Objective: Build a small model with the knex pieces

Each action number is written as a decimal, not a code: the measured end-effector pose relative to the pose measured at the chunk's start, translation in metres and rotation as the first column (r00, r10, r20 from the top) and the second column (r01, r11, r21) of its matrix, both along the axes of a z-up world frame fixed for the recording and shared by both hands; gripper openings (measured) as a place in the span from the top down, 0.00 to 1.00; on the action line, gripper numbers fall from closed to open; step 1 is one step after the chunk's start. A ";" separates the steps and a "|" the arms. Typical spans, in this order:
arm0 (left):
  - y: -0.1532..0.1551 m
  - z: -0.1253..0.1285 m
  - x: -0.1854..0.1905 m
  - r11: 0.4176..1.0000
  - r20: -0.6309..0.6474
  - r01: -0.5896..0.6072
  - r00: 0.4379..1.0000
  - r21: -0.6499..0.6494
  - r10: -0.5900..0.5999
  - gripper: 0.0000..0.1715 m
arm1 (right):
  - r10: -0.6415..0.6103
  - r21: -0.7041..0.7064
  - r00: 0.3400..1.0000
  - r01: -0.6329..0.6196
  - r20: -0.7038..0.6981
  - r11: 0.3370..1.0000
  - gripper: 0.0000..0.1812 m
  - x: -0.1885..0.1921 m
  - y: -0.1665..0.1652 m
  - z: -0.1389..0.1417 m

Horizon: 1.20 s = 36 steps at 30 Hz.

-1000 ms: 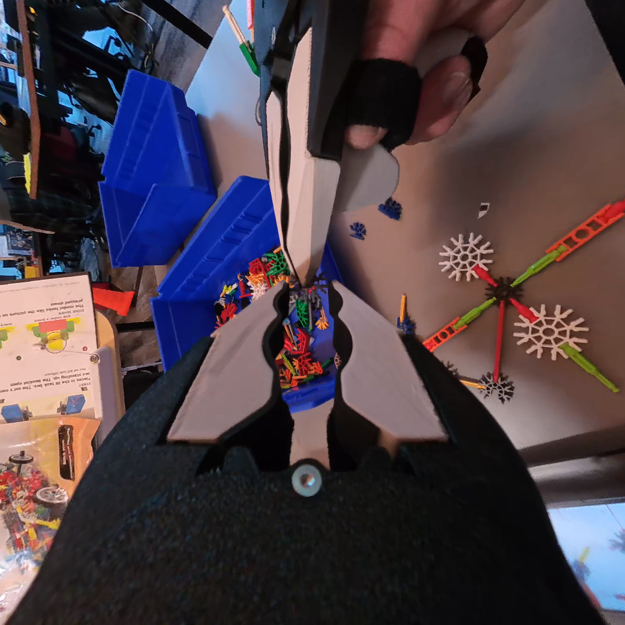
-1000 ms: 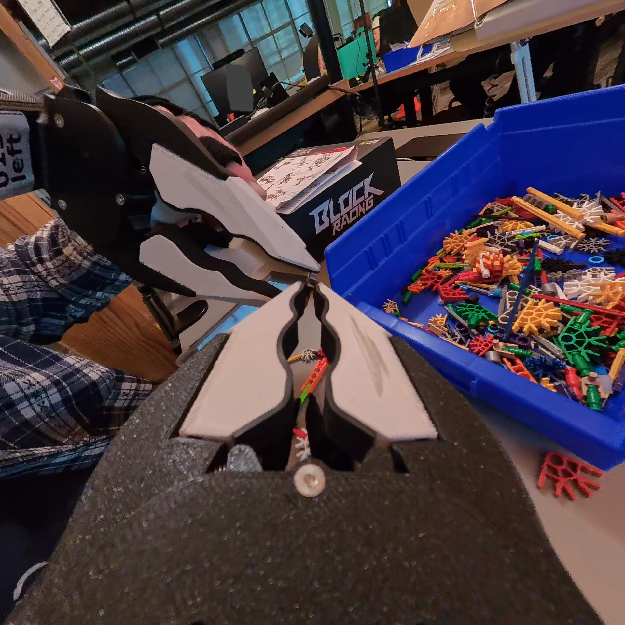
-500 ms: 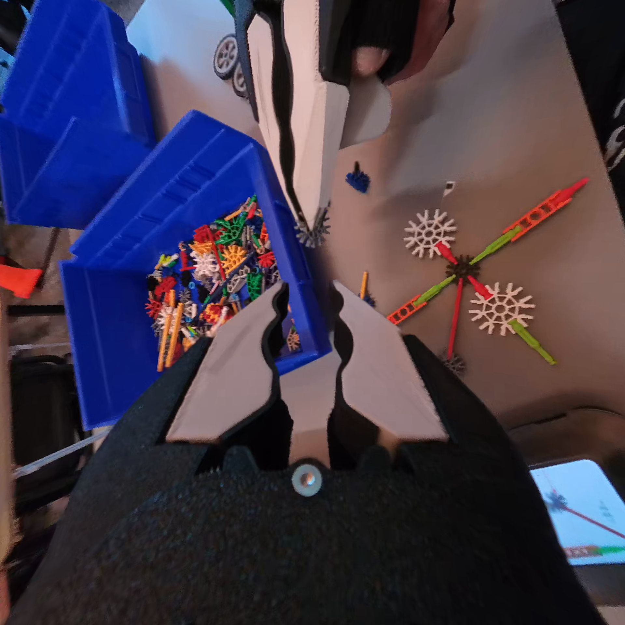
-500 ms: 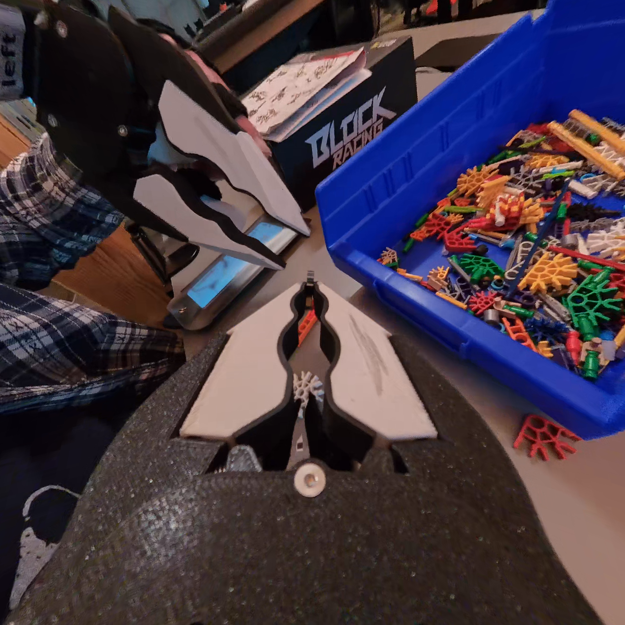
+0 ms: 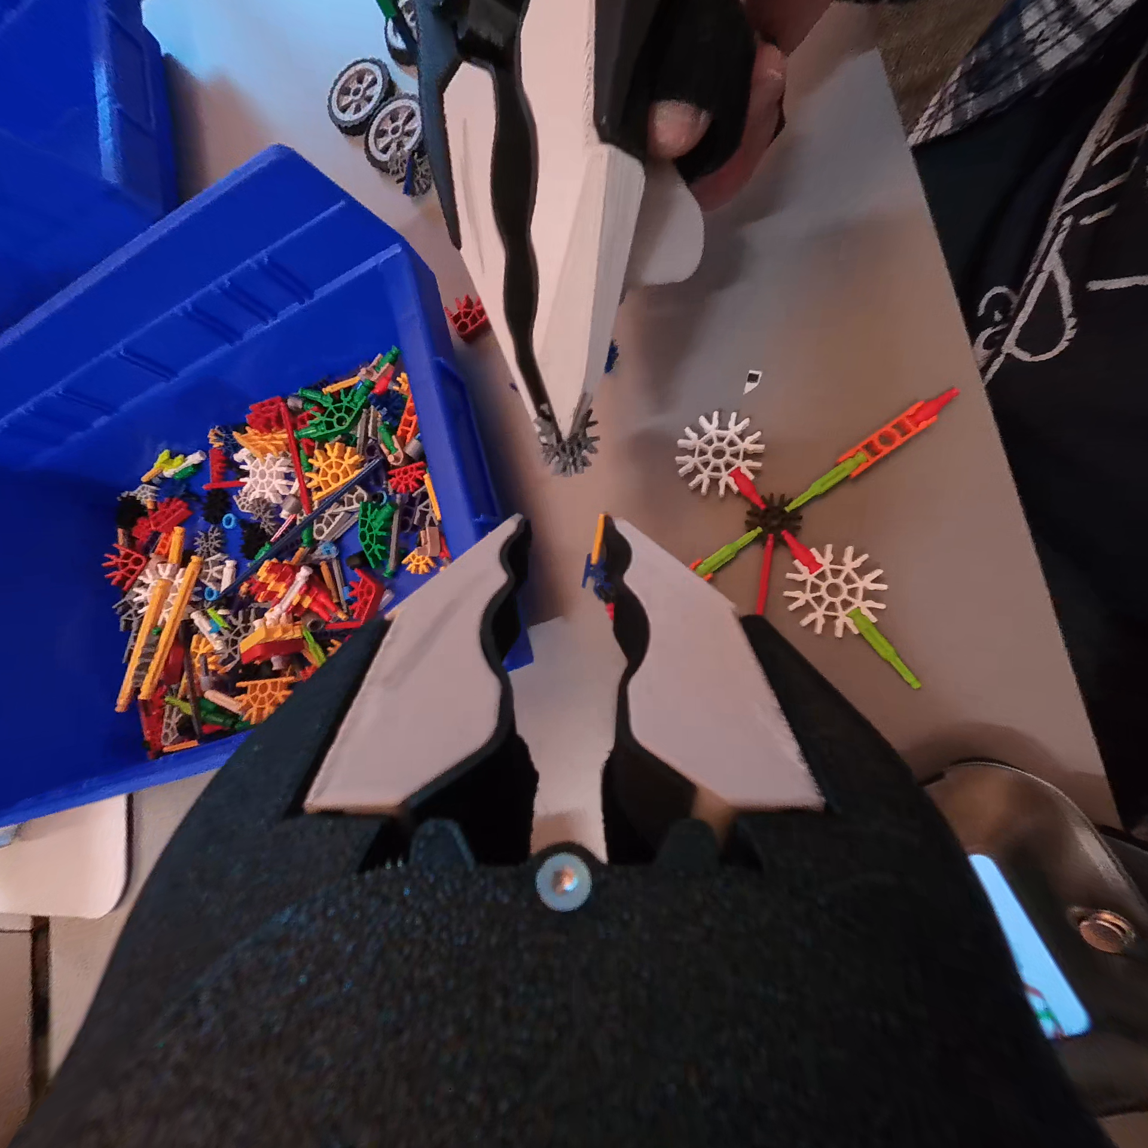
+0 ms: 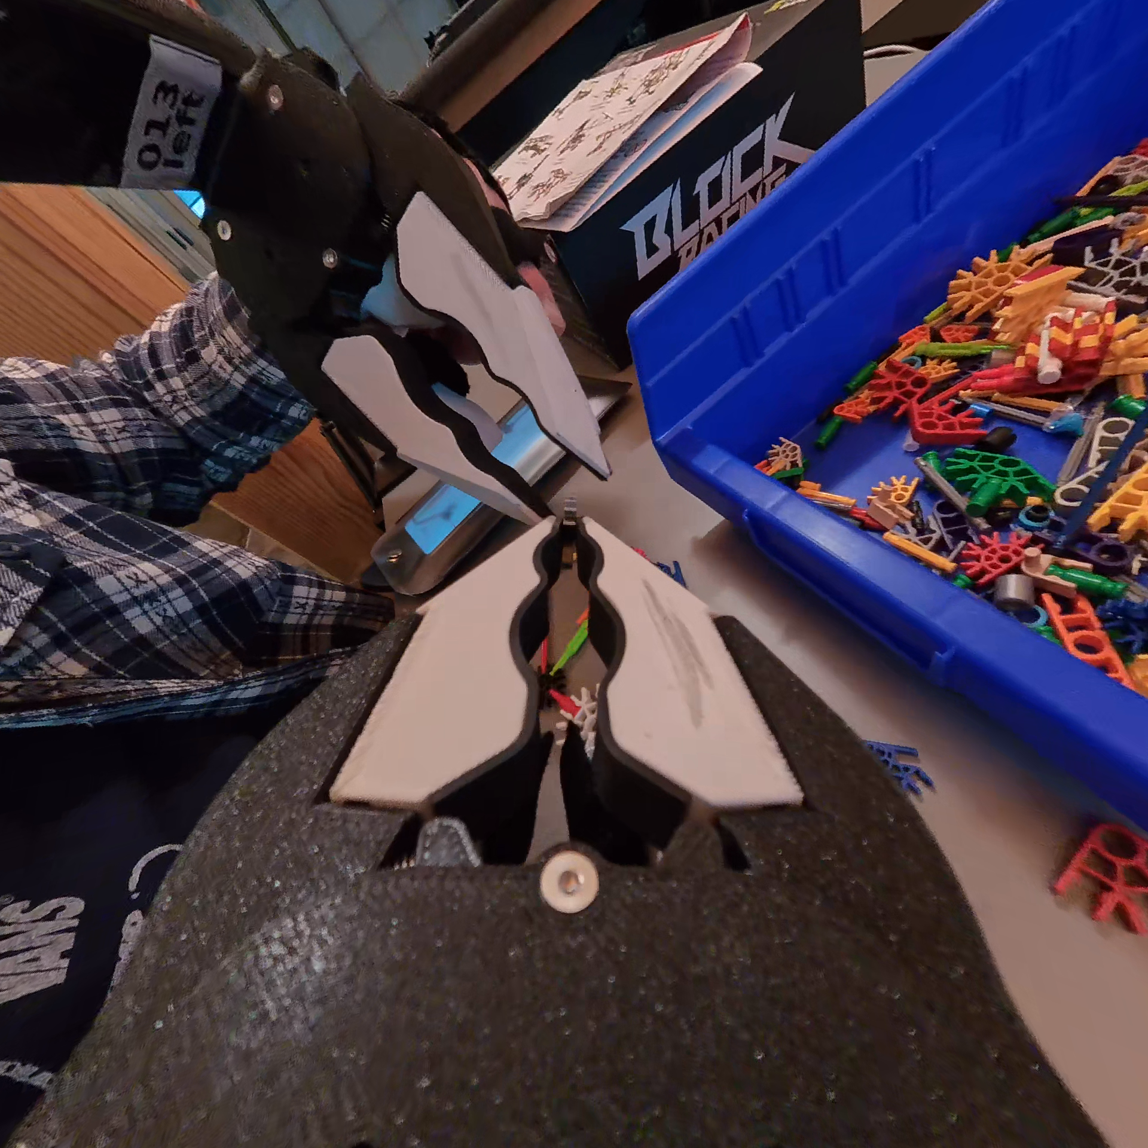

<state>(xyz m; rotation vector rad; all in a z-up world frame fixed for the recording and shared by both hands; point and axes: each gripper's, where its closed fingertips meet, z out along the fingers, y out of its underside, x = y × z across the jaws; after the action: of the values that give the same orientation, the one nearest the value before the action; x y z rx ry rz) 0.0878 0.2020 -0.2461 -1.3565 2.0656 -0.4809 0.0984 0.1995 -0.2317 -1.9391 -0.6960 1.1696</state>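
My right gripper (image 6: 565, 525) is shut on a small grey snowflake connector (image 6: 568, 506), seen edge-on at its tips. In the left wrist view the right gripper (image 5: 562, 422) comes down from the top and holds the grey connector (image 5: 568, 450) just above the table, between the blue bin (image 5: 261, 248) and a flat rod assembly (image 5: 772, 515). The assembly has a black hub, white snowflakes and green, red and orange rods. My left gripper (image 5: 566, 528) is open and empty, just short of the connector. The left gripper also shows in the right wrist view (image 6: 571, 491).
The blue bin (image 6: 807, 261) holds several loose coloured pieces. A yellow-and-blue piece (image 5: 597, 559) lies by my left fingertip. Red connectors (image 5: 467, 320) (image 6: 1112, 882), toy wheels (image 5: 379, 115), a black box with a booklet (image 6: 714, 205) and a lit screen device (image 6: 447, 509) lie around. My left and right fingertips are right by each other.
The right gripper has carried the grey connector from beside the bin out over the table toward the rod assembly. The left gripper has shifted right, away from the bin, and stayed open.
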 end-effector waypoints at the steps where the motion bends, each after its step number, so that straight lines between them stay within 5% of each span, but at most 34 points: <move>1: -0.002 0.001 0.001 1.000 0.011 0.001 1.000 -0.015 -0.001 0.87 | 0.005 0.002 1.000 -0.005 0.004 1.000 0.99 0.000 -0.001 0.000; 20: -0.003 0.021 -0.001 0.983 0.133 -0.047 0.989 -0.177 0.071 0.97 | 0.024 0.132 0.999 -0.029 0.042 0.991 0.99 -0.019 0.005 0.023; 36: -0.002 0.021 -0.004 0.937 0.216 -0.098 0.960 -0.334 0.178 0.99 | 0.030 0.090 1.000 -0.029 -0.007 0.996 0.97 -0.024 0.006 0.024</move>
<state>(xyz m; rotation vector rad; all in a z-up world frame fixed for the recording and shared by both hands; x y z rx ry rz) 0.0842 0.1998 -0.2247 -1.5300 1.7284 -0.9053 0.0749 0.2058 -0.2074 -1.8538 -0.7625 1.1445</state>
